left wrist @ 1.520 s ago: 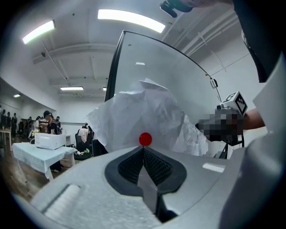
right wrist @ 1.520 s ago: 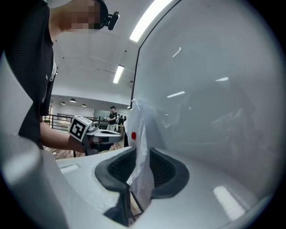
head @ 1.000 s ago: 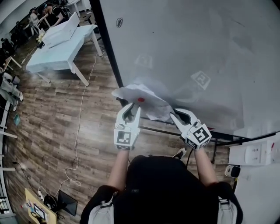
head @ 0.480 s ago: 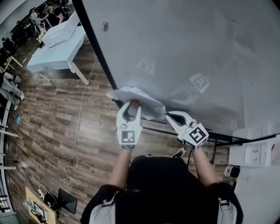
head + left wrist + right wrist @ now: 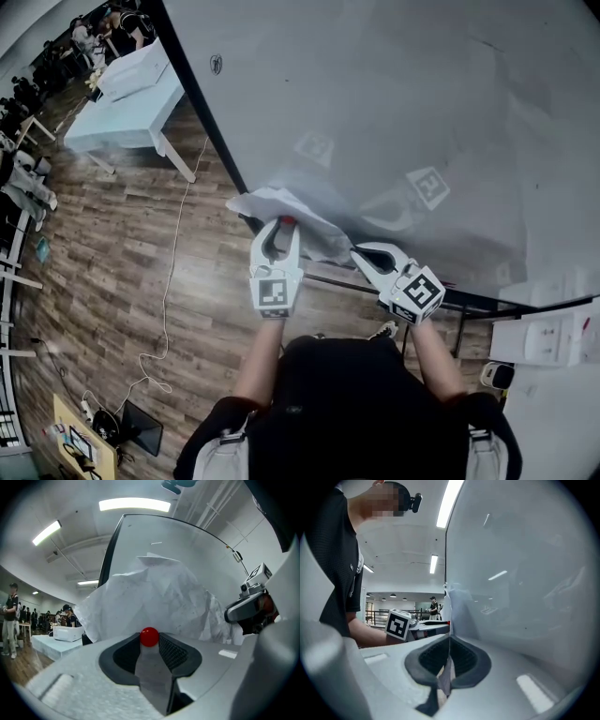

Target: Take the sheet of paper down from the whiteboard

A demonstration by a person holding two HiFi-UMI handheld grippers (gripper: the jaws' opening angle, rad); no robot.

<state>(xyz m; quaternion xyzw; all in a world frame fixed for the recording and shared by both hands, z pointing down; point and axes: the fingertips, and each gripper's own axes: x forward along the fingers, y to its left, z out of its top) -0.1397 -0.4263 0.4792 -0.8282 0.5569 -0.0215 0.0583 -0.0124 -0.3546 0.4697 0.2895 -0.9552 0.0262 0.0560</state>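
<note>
Pinching the lower right edge of the sheet of paper (image 5: 281, 204), the right hand-held gripper (image 5: 449, 651) has its jaws clenched together on it. In the right gripper view the thin sheet runs edge-on out of the closed pads and up alongside the whiteboard (image 5: 422, 112). The left hand-held gripper (image 5: 150, 643) is released, its jaws standing wide apart. A red magnet (image 5: 149, 637) sits right between the jaw tips, and whether the pads touch it cannot be told. The paper is crumpled and bulges away from the board at its lower left corner, close to the board's dark side frame. In the left gripper view it fills the space behind the magnet. From the head view both hand-held grippers point level at the board, side by side and near each other, the left one at the magnet and the right one just beside the sheet's right end. Behind them lies a wood floor (image 5: 112, 272) with a white cable (image 5: 167, 281) trailing across it, and a pale blue bench (image 5: 127, 127) stands well apart at the upper left.
</note>
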